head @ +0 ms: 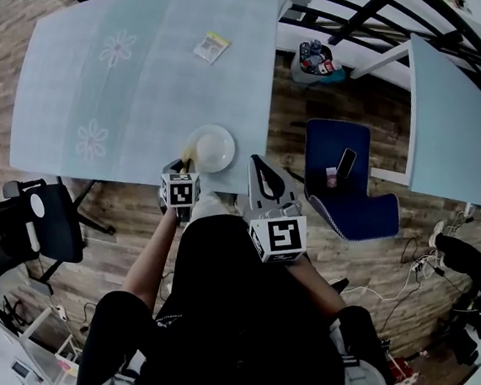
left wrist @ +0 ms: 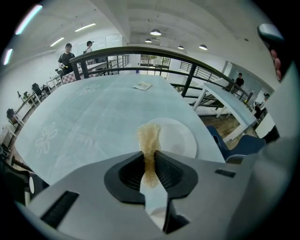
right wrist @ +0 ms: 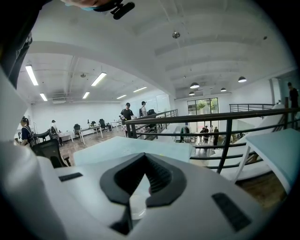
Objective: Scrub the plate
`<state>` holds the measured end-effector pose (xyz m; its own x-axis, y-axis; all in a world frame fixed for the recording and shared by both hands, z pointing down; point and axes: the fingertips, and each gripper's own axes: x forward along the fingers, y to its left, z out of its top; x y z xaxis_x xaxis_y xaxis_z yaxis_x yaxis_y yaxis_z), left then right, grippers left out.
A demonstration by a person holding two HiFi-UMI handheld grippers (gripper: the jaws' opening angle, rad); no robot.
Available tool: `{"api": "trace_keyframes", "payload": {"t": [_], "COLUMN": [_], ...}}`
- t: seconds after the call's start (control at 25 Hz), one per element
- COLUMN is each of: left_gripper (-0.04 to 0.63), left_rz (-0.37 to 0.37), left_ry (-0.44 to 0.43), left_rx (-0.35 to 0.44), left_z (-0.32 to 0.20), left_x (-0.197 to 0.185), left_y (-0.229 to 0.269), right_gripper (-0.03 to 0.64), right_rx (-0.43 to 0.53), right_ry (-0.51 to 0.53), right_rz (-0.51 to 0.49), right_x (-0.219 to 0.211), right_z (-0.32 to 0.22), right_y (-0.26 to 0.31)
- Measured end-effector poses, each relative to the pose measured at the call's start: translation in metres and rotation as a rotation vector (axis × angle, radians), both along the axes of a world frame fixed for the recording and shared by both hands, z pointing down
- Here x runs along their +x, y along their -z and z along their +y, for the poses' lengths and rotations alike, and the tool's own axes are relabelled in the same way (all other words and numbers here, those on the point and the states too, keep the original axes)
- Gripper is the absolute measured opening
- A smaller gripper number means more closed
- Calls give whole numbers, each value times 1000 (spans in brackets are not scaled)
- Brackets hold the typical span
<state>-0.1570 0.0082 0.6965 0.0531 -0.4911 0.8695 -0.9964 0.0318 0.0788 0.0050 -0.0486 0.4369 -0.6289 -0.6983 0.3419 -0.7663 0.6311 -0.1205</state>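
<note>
The left gripper (left wrist: 150, 165) clamps an upright tan scrubbing pad (left wrist: 149, 139) just above the white plate (head: 213, 148) at the near edge of the table (head: 140, 93). The right gripper (right wrist: 138, 188), jaws together and empty, hangs beside the table, off the plate.

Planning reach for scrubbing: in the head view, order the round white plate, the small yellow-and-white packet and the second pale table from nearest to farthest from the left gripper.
1. Round white plate, just right of the left gripper, which grips a tan scrub pad.
2. Small yellow-and-white packet, far across the pale blue table.
3. Second pale table, far right.
</note>
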Motion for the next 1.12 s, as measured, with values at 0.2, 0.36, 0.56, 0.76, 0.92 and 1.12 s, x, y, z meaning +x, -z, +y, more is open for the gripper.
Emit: {"api": "trace_keyframes", "payload": {"t": [0.2,0.36,0.56,0.76,0.92,1.12], "left_gripper": [66,66,66,66,66,66], "left_rz": [28,59,97,119,145,143], "left_ry": [-69,-147,-243,-282,-341,-421], "left_rx": [16,-8,-32,-70,-113,-128], "left_z": [-7,-7,-8,-8,-8,-11], "left_x": [31,57,81,82,84,84], "left_y": [2,-2,-5,-12,-18,-26], "right_gripper": [5,5,5,5,5,5], "right_rx": [0,-3,-5,-1,-6,-14], "right_ry": [-40,-77,-142,-194,-246,-304], "right_rz": [3,11,19,23,34,41], "right_x": [16,26,38,40,42,42], "right_z": [-4,-3,-3,1,7,14], "right_y": [0,-2,-2,-2,-3,-5]}}
